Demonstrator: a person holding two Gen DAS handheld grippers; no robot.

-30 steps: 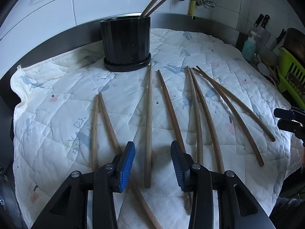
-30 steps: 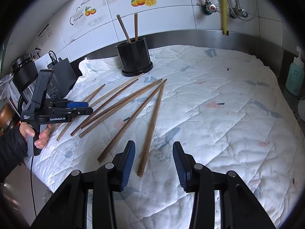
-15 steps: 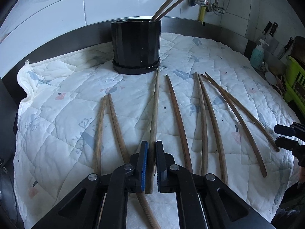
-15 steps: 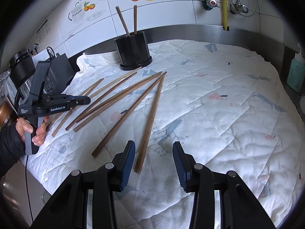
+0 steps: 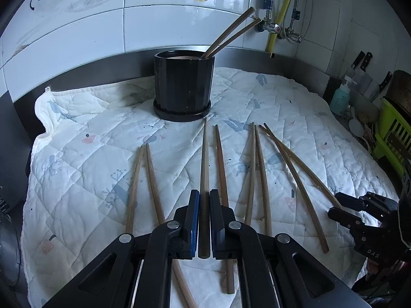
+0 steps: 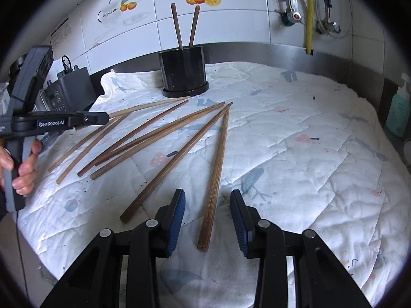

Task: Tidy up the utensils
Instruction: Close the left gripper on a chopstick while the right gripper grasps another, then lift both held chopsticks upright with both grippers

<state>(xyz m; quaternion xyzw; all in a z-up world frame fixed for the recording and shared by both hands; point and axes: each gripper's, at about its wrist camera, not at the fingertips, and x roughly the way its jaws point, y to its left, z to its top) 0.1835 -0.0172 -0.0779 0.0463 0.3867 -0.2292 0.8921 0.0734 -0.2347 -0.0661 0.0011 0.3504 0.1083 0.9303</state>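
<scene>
In the left wrist view my left gripper (image 5: 204,197) is shut on one wooden chopstick (image 5: 204,159), whose far tip points at the black holder (image 5: 183,87). Two chopsticks (image 5: 231,34) stand in that holder. Several more chopsticks lie fanned on the quilted cloth (image 5: 90,166). In the right wrist view my right gripper (image 6: 208,193) is low over the cloth with its jaws closing. The rightmost chopstick (image 6: 218,159) lies between the blue pads, and neither pad touches it. The left gripper (image 6: 102,118) shows at the left, held in a hand (image 6: 25,169).
A teal soap bottle (image 5: 340,100), a green rack (image 5: 393,138) and knives stand at the right of the counter. A dark appliance (image 6: 69,92) sits beyond the cloth's left edge. Tiled wall and taps (image 6: 292,16) close off the back.
My left jaws have closed on the middle chopstick and raised it off the cloth. My right gripper has sunk towards the rightmost chopstick, and its jaws have narrowed around it.
</scene>
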